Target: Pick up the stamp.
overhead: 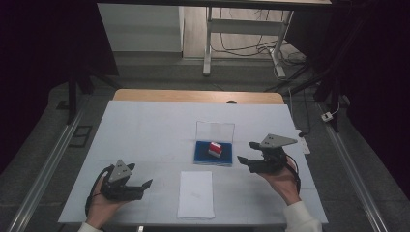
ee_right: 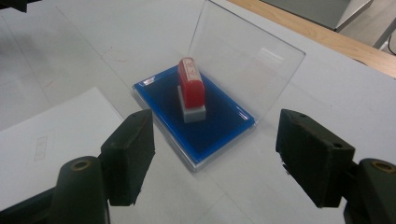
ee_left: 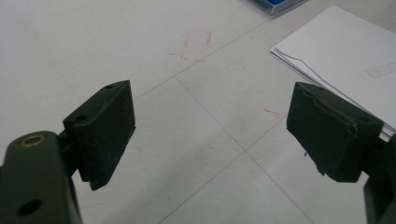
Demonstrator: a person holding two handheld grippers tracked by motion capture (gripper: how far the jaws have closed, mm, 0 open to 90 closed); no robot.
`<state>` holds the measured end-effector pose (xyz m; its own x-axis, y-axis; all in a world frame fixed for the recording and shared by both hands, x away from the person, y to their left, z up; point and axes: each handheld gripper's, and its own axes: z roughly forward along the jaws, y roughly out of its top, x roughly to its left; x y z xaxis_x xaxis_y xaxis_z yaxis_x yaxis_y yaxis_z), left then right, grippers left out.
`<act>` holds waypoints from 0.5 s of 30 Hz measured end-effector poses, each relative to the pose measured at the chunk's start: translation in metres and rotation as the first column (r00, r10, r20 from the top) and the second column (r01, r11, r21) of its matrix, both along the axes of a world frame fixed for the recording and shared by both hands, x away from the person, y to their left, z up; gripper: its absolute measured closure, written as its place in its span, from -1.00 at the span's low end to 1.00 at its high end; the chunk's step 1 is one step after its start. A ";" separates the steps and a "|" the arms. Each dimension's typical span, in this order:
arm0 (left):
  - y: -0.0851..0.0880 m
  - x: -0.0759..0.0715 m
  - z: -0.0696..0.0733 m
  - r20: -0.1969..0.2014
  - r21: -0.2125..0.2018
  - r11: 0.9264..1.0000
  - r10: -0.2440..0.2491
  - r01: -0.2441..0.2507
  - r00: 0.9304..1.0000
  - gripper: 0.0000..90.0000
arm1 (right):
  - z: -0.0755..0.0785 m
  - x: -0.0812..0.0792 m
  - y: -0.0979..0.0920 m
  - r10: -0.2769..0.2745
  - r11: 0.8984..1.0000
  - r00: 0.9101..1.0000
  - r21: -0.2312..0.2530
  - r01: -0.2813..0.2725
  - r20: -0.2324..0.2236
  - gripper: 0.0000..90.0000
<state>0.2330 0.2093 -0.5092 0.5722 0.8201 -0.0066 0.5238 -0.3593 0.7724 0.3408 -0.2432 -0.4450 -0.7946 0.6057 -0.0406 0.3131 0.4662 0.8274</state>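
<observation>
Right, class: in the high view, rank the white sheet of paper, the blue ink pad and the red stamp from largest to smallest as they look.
1. White sheet of paper, largest, though it also lies nearest the camera.
2. Blue ink pad, clearly smaller than the sheet.
3. Red stamp, smallest, standing on the pad.

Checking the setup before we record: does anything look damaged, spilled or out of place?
Mostly tidy. Faint red scribbles mark the white table cover, and the left tongs have a chipped edge on one pad.
</observation>
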 end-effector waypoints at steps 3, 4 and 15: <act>0.000 0.000 0.000 0.000 0.002 1.000 0.002 -0.002 1.000 -0.65 | 0.001 0.003 0.005 0.006 1.000 1.000 0.004 -0.006 -0.003 -0.39; 0.000 0.000 0.000 -0.001 0.003 1.000 0.001 -0.001 1.000 -0.65 | 0.001 0.004 0.007 0.005 1.000 1.000 0.003 -0.005 -0.004 -0.39; 0.000 0.000 -0.001 -0.002 0.007 1.000 0.006 -0.006 1.000 -0.66 | 0.000 0.017 0.022 0.014 1.000 1.000 -0.013 -0.014 -0.015 -0.39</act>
<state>0.2330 0.2092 -0.5100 0.5677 0.8233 -0.0016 0.5270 -0.3619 0.7690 0.3580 -0.2213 -0.4448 -0.8034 0.5944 -0.0364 0.3191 0.4813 0.8164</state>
